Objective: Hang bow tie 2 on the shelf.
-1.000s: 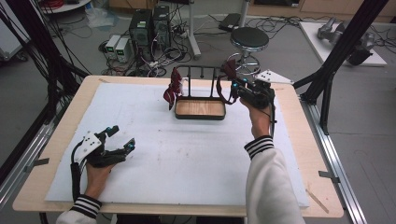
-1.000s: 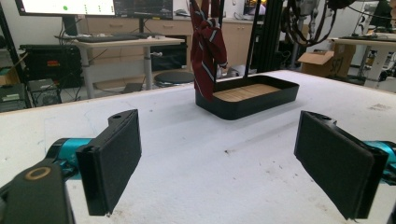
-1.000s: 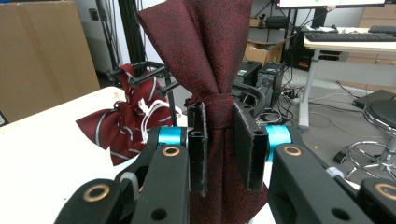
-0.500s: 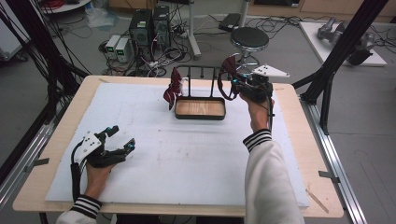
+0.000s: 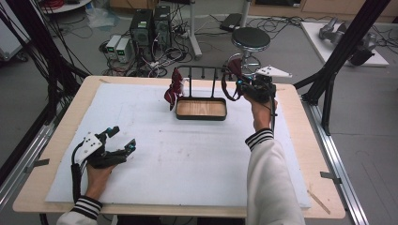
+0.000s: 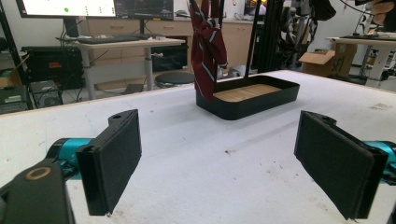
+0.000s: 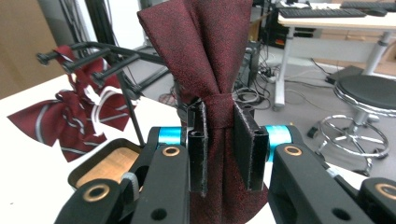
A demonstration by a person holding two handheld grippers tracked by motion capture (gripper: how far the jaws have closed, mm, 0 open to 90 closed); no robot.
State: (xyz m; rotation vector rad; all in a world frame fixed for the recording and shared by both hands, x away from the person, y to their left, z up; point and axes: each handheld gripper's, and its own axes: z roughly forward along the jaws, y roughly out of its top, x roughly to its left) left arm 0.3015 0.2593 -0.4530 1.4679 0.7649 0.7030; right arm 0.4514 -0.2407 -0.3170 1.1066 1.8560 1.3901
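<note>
Near the front left corner of the bench (image 5: 197, 159), the left tongs (image 5: 124, 137) rest on the white top. They are wide open and hold nothing. Their two black pads (image 6: 112, 163) stand far apart with only bare bench between them. This hand has not moved since a moment ago.

Farther back, by the middle of the far edge, sits a black tray (image 5: 202, 116) with a wooden bottom. A thin black rack (image 5: 202, 70) with little pegs stands up from it. A striped bow tie (image 5: 172, 91) already hangs at the rack's left end, beside the tray and not in it.

At the rack's right end, up off the bench, the right tongs (image 5: 239, 82) are clenched on a plain bow tie (image 5: 233, 68). They have only drifted a tiny bit, and the grip is just as tight as before. So I think the hanging step is still going on: this tie is at the rack but not yet on a peg, and the tongs have not let go.

The plain bow tie (image 7: 205, 42) is dark red with no stripes. The pads (image 7: 250, 144) pinch it at its knot in the middle. One soft wing fans out above the knot, and the other hangs below, between the tongs' arms.
</note>
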